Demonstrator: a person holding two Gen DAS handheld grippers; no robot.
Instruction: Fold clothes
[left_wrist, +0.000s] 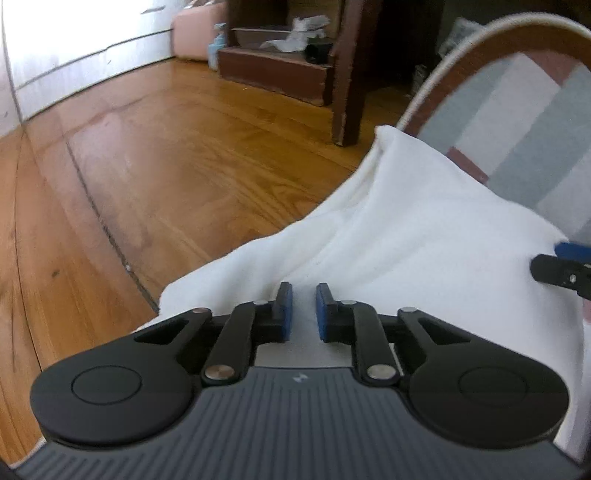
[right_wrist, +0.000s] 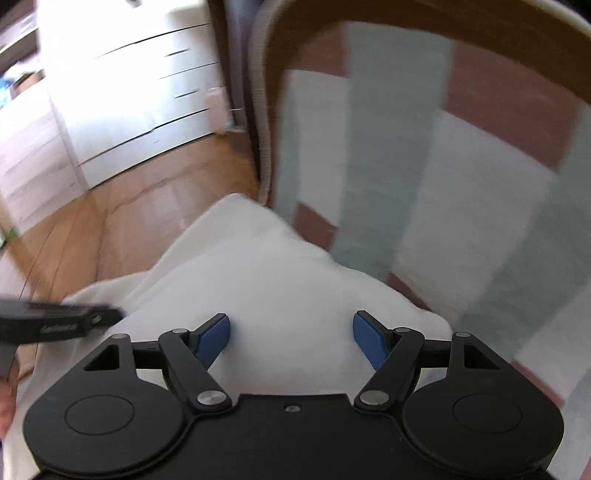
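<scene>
A white garment (left_wrist: 406, 229) lies half on the wooden floor and half on a patchwork rug. My left gripper (left_wrist: 303, 310) is down at its near edge, its blue pads (left_wrist: 284, 314) closed to a narrow gap with a ridge of the cloth pinched between them. Creases fan out from that spot. In the right wrist view the same white garment (right_wrist: 258, 277) lies under my right gripper (right_wrist: 291, 339), which is wide open with nothing between its fingers. The right gripper's tip (left_wrist: 561, 267) shows at the cloth's right edge, and the left gripper (right_wrist: 62, 323) shows at the left.
The rug (right_wrist: 443, 166) has pink, grey-blue and white blocks with a brown border. Wooden floor (left_wrist: 166, 166) stretches to the left. A dark wooden shelf unit (left_wrist: 280, 70) and white drawers (right_wrist: 147, 92) stand at the back. A hand (right_wrist: 7, 387) shows at the left edge.
</scene>
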